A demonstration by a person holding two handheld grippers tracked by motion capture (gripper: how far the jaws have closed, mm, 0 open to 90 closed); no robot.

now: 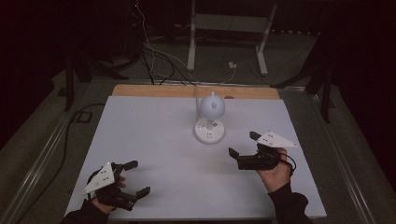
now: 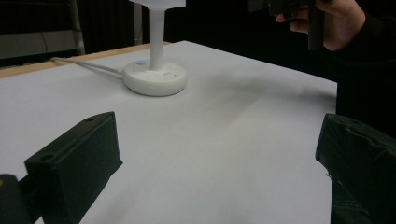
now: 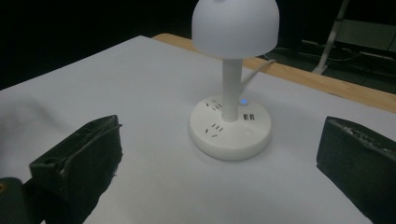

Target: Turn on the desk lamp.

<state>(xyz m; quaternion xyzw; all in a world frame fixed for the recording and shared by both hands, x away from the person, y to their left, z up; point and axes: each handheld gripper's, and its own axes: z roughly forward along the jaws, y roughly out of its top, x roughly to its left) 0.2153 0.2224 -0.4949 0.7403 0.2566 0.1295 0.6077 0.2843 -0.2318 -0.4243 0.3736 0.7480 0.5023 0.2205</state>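
One white desk lamp (image 1: 210, 116) stands on the table (image 1: 140, 140), at about twelve o'clock from the table's middle. Its round base (image 3: 230, 134) carries one small blue light (image 3: 243, 101), three socket groups and one pair of USB ports (image 3: 249, 117). One white cord (image 2: 84, 65) leaves it. Two grippers: the left gripper (image 1: 135, 177) at seven o'clock, the right gripper (image 1: 243, 143) at four o'clock.

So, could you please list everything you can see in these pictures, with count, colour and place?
Desk lamp: one, white, domed shade on a round base with sockets, far centre of the table.
Lamp cable: one, white, from the base toward the far edge.
Table: one, white top with a wooden strip at the far edge.
Metal frame: one, white, on the floor beyond the table.
Left gripper: one, black, jaws open, near left corner.
Right gripper: one, black, jaws open, right of the lamp.
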